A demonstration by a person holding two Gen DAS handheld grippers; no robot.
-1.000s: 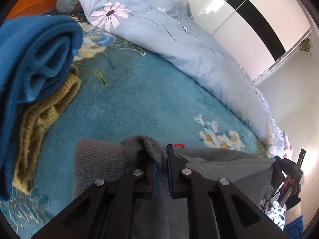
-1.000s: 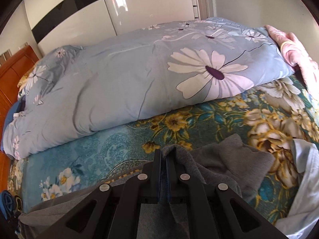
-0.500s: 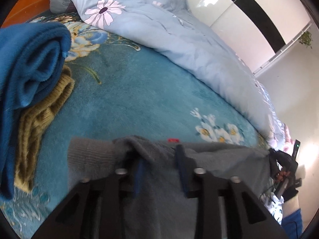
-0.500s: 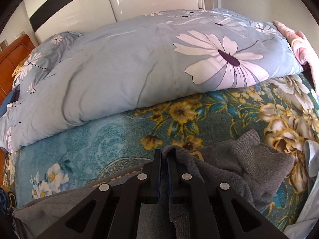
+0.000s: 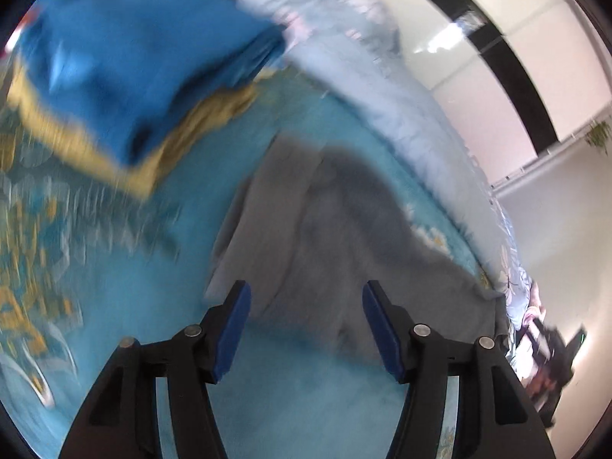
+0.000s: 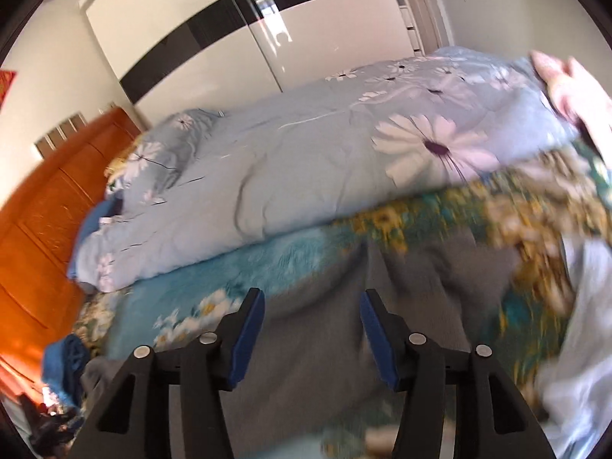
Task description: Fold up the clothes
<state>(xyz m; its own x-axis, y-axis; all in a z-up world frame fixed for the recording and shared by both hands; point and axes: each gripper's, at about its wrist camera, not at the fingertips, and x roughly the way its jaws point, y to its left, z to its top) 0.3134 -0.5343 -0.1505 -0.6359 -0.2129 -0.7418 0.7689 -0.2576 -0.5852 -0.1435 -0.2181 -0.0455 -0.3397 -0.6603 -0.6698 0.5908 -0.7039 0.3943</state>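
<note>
Both grippers are letting go: my left gripper (image 5: 306,329) and my right gripper (image 6: 311,338) have jaws opening, pads clear of cloth, nothing pinched, because I judge this fold laid down. Beyond them the grey garment (image 5: 344,229) lies flat on the teal floral bedspread (image 5: 114,267), beside a stack of folded blue (image 5: 134,57) and mustard (image 5: 183,130) clothes. No containers show.

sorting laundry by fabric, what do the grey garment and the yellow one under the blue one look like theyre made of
The grey garment looks like a soft matte knit, perhaps fleece or jersey: it lies limp in smooth folds with no sheen. The yellow garment seems a chunkier knit, with a thick, rough edge under the blue garment, though blur hides the stitches. The blue one looks plush and matte, likely fleece.
</note>
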